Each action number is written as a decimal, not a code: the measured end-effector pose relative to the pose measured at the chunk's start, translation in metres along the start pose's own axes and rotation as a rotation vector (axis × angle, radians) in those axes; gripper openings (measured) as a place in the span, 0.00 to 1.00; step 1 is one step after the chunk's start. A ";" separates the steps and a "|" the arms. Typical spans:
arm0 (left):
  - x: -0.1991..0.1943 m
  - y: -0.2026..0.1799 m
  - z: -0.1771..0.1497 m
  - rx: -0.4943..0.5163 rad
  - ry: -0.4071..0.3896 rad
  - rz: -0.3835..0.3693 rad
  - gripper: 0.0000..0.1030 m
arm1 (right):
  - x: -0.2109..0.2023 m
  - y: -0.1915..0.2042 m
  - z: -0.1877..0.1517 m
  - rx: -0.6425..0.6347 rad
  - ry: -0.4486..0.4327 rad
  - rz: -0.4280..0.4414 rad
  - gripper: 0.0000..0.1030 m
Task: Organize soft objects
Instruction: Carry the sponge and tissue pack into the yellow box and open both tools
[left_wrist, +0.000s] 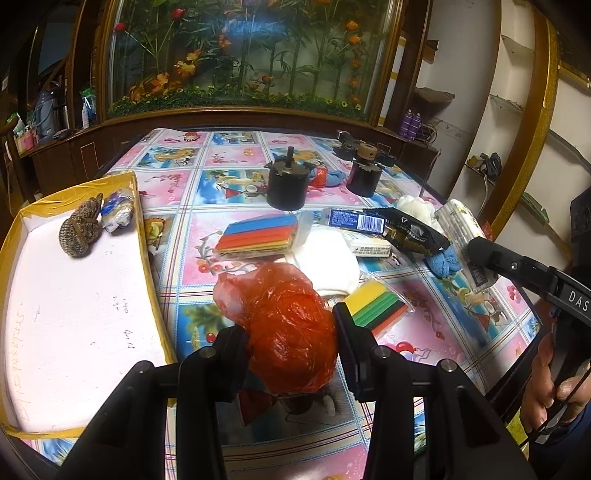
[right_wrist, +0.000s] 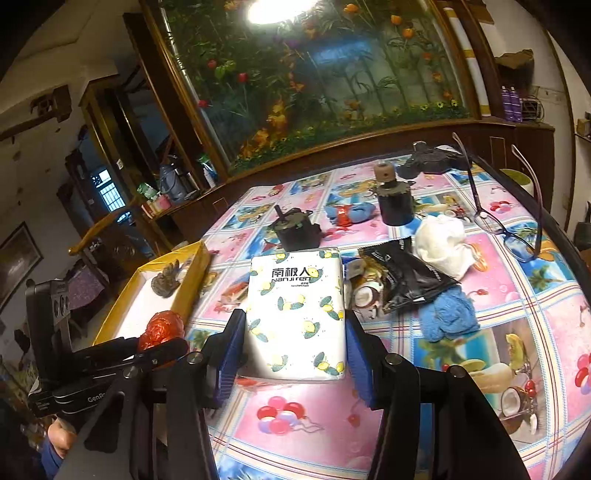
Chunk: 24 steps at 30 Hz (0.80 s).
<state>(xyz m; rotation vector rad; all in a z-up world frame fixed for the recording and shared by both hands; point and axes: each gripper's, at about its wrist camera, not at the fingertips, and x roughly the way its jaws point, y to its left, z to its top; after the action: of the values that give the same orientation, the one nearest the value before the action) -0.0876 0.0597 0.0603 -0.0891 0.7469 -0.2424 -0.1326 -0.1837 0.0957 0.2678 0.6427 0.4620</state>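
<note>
My left gripper (left_wrist: 290, 339) is shut on a crumpled red plastic bag (left_wrist: 284, 321) and holds it above the table, right of the yellow-rimmed white tray (left_wrist: 74, 306). The tray holds a brown knitted pouch (left_wrist: 81, 229) and a small blue-white packet (left_wrist: 117, 210). My right gripper (right_wrist: 293, 350) is shut on a white tissue pack with lemon print (right_wrist: 295, 314), lifted over the table. The red bag also shows in the right wrist view (right_wrist: 162, 328), near the tray (right_wrist: 147, 295). A blue cloth (right_wrist: 447, 314) and a white cloth (right_wrist: 443, 243) lie on the table.
On the patterned tablecloth (left_wrist: 443, 325) lie two packs of coloured strips (left_wrist: 258, 236), a folded white cloth (left_wrist: 325, 262), a black snack bag (right_wrist: 406, 277), two black motors (left_wrist: 288, 184), and glasses (right_wrist: 498, 218). A glass cabinet stands behind.
</note>
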 end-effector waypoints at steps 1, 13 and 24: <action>-0.002 0.002 0.001 -0.003 -0.003 0.000 0.40 | 0.001 0.002 0.001 -0.005 0.003 0.005 0.54; -0.025 0.039 0.008 -0.074 -0.044 0.036 0.40 | 0.024 0.048 0.006 -0.076 0.050 0.105 0.54; -0.050 0.105 0.016 -0.163 -0.054 0.110 0.40 | 0.061 0.097 0.003 -0.126 0.159 0.201 0.54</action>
<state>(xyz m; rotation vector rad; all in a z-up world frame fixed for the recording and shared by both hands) -0.0922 0.1736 0.0875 -0.2076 0.7147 -0.0736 -0.1198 -0.0699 0.1036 0.1775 0.7420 0.7198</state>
